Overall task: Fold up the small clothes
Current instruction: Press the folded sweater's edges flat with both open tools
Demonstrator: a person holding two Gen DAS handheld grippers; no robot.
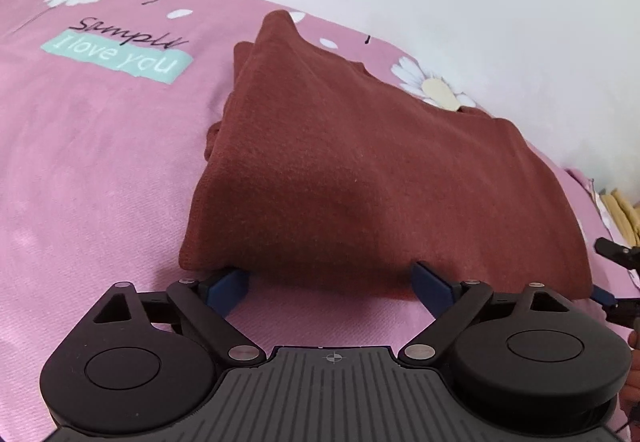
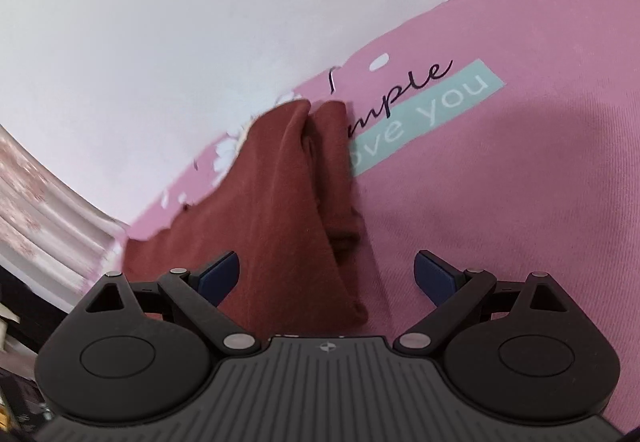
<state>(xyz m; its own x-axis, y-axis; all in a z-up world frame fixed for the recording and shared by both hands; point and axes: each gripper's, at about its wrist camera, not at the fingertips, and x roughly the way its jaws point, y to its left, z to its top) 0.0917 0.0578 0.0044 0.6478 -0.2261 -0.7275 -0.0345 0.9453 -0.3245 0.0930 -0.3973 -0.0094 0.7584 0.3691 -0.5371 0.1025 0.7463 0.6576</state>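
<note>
Left gripper [image 1: 332, 284], jaws apart, noses under the folded maroon garment [image 1: 360, 162] on the pink sheet [image 1: 100, 162]. Right gripper [image 2: 328, 278], likewise apart, straddles its seemingly loose edge; careless lifting could spill the fold.

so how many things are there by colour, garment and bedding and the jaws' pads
Rust-brown: 1, the folded garment
Pink: 1, the printed bedsheet
Blue: 4, two pads on the left gripper, two on the right gripper
Total: 6
</note>
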